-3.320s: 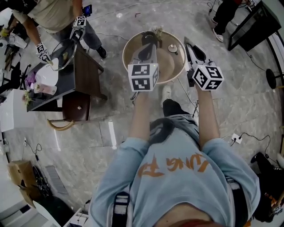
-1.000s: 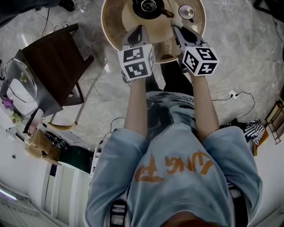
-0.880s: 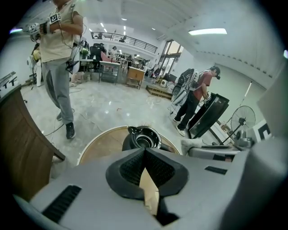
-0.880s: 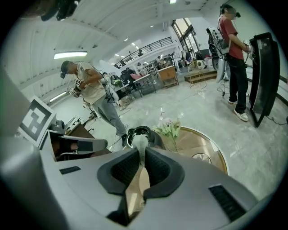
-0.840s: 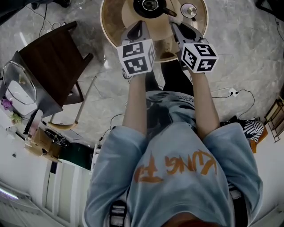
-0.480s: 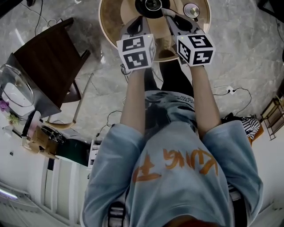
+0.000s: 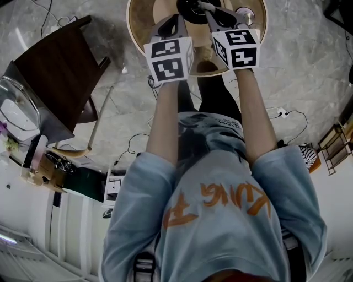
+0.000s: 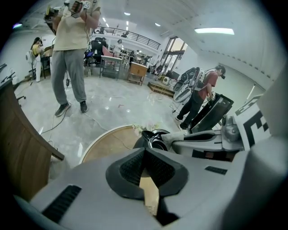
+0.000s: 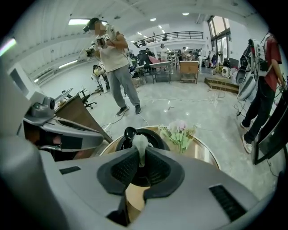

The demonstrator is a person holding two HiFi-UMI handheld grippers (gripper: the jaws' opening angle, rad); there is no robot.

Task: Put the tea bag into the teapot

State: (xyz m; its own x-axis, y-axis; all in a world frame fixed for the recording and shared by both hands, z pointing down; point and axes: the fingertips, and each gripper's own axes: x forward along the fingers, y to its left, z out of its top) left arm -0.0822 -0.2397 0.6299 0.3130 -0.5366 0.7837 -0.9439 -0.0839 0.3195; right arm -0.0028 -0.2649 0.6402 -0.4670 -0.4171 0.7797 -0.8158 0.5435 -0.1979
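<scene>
A black teapot [image 9: 146,134] stands open on the round wooden table [image 7: 142,22], near its far side. My right gripper [image 9: 140,152] is shut on a small white tea bag [image 9: 139,143], which hangs right over the pot's mouth. In the head view the right gripper [image 7: 207,9] reaches in over the teapot [image 7: 190,7] from the right. Just left of it, my left gripper [image 8: 145,152] hovers over the table, shut with nothing between its pads. From the left gripper view, the teapot [image 8: 154,140] and the tea bag [image 8: 171,136] lie just ahead to the right.
The pot's round lid [image 7: 244,15] lies on the table to the right of the teapot. A small bunch of flowers [image 9: 181,131] stands behind the pot. A dark wooden chair [image 7: 55,60] stands on the floor at the left. Other people stand farther off in the hall.
My right gripper has swung left with the tea bag, from beside the teapot to over its mouth. The left gripper has stayed close by, and the table has slid up in the head view.
</scene>
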